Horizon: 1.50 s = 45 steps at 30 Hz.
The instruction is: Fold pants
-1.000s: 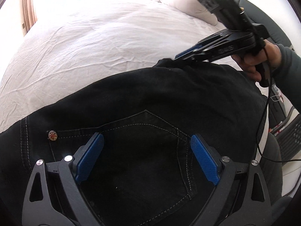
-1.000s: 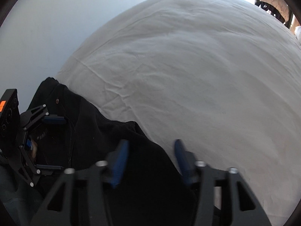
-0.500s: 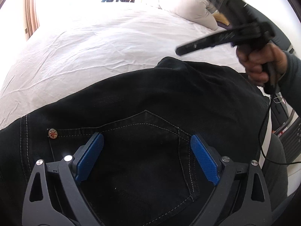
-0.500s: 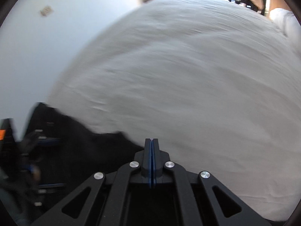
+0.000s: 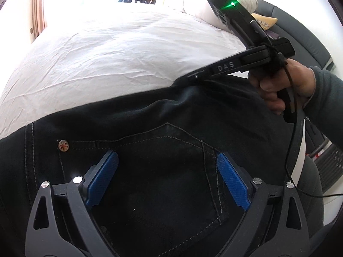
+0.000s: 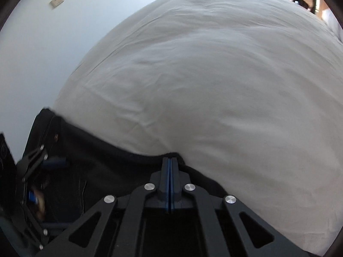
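Far left of the left wrist view: the black pants (image 5: 150,115) lie spread on the white bed (image 5: 120,49), back side up, w/ a copper rivet (image 5: 63,145) at the corner of the back pocket (image 5: 163,171). The pocket is the only container-like thing here; it lies flat and nothing shows in it.

Centre: the left gripper (image 5: 167,180) hangs over that pocket, blue pads spread wide, one either side of the pocket and nothing clamped. Whether the pad tips touch the cloth can't be told. Prob. it's parked there ready to take the seat/waist end once the other end is secured.

Right: a hand (image 5: 280,83) holds the right gripper (image 5: 194,77), pointed steeply down at the pants' far edge where cloth meets sheet. In the right wrist view the right gripper's (image 6: 170,162) pads are pressed together, no gap, tips at a small raised peak of dark fabric; the jaws closed within the past second. No cloth shows between the pads, so a pinch isn't confirmed — may just be pressing on the edge. Judged aim: grab that edge to start the fold.

A pillow (image 5: 205,6) sits beyond, at the bed's far right.
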Available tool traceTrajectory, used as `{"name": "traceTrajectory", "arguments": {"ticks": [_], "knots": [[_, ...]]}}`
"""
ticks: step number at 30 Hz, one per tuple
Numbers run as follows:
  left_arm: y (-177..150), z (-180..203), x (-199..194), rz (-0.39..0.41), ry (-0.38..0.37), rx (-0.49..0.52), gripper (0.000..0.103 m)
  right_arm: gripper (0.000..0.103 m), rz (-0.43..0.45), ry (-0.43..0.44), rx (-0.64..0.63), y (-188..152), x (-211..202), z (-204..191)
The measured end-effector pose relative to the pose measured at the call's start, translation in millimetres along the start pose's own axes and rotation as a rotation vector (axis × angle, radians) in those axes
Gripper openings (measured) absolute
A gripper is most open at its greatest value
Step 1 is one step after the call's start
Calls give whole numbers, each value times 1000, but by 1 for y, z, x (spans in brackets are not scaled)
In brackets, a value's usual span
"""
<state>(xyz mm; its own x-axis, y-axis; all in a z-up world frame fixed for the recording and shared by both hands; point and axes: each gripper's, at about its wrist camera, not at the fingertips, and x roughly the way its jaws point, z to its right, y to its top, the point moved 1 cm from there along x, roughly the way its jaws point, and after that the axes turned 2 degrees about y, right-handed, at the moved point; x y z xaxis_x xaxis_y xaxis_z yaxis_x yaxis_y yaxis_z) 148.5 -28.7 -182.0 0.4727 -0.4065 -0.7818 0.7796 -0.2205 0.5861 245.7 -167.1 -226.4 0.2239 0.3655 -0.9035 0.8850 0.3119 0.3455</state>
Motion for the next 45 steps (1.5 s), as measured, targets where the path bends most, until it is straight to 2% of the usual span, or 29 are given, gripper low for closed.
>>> {"name": "traceTrajectory", "arguments": {"ticks": [3, 4, 5, 7, 9, 11, 14, 15, 17, 18, 20, 21, 22, 23, 25, 27, 29, 30, 31, 32, 33, 34, 36, 37, 39, 40, 41, 42, 45], "knots": [[0, 1, 0, -2, 24, 6, 94, 0, 48, -151, -63, 3, -4, -17], [0, 2, -1, -3, 29, 4, 94, 0, 89, -256, -45, 5, -11, -15], [1, 1, -2, -3, 30, 0, 94, 1, 119, -292, 2, 4, -18, -9], [1, -1, -4, -1, 28, -12, 94, 5, 220, -192, 159, -3, -49, 4], [0, -3, -3, 2, 27, -22, 94, 11, 281, -82, 166, -18, -70, -9], [0, -2, -1, 2, 45, -12, 94, 28, 278, -5, 104, -35, -75, -31], [-1, -1, 0, 0, 61, 3, 94, 32, 183, -47, 90, -57, -49, -32], [-1, -2, 0, -1, 60, 2, 94, 31, 150, -79, 143, -61, -37, -18], [-1, -3, -1, -5, 53, -5, 94, 0, 228, -67, 287, -65, -36, 22], [-2, -1, -1, -7, 52, -6, 94, 0, 243, -121, 356, -66, -42, 39], [0, 1, -1, -9, 58, -4, 94, 10, 279, -229, 477, -66, -63, 56], [-2, 2, 0, -10, 62, -1, 94, 10, 307, -236, 483, -67, -76, 55], [-2, 3, 1, -11, 72, 3, 94, 17, 348, -196, 455, -71, -91, 47], [-2, 4, 0, -12, 78, 7, 94, 40, 384, -157, 409, -78, -105, 36], [-1, 11, 6, -18, 97, 21, 94, 63, 414, -164, 345, -100, -118, 19], [-1, 13, 9, -22, 109, 28, 94, 64, 386, -167, 329, -128, -115, 18], [0, 13, 11, -27, 117, 35, 94, 63, 328, -185, 421, -167, -107, 46], [0, 14, 12, -30, 120, 37, 94, 55, 306, -210, 493, -189, -108, 65], [-1, 12, 11, -32, 122, 38, 94, 27, 333, -198, 550, -208, -112, 86], [-1, 12, 12, -34, 125, 40, 94, 7, 381, -185, 607, -226, -121, 107], [-1, 12, 13, -36, 126, 41, 94, 3, 393, -224, 681, -240, -130, 126], [-1, 12, 13, -37, 128, 40, 94, 3, 406, -281, 771, -251, -140, 145], [1, 11, 12, -40, 132, 40, 94, 17, 428, -400, 930, -273, -163, 172], [1, 12, 12, -44, 138, 42, 94, 31, 447, -409, 983, -280, -174, 178], [3, 13, 13, -47, 143, 36, 94, 37, 537, -285, 964, -281, -190, 166], [4, 14, 14, -47, 143, 27, 94, 45, 555, -215, 899, -272, -190, 153], [4, 14, 15, -47, 144, 21, 94, 54, 550, -171, 840, -273, -190, 148], [6, 16, 15, -49, 147, 21, 94, 57, 534, -127, 767, -264, -183, 134], [7, 20, 17, -62, 170, 42, 95, 58, 475, -39, 638, -234, -150, 118]]}}
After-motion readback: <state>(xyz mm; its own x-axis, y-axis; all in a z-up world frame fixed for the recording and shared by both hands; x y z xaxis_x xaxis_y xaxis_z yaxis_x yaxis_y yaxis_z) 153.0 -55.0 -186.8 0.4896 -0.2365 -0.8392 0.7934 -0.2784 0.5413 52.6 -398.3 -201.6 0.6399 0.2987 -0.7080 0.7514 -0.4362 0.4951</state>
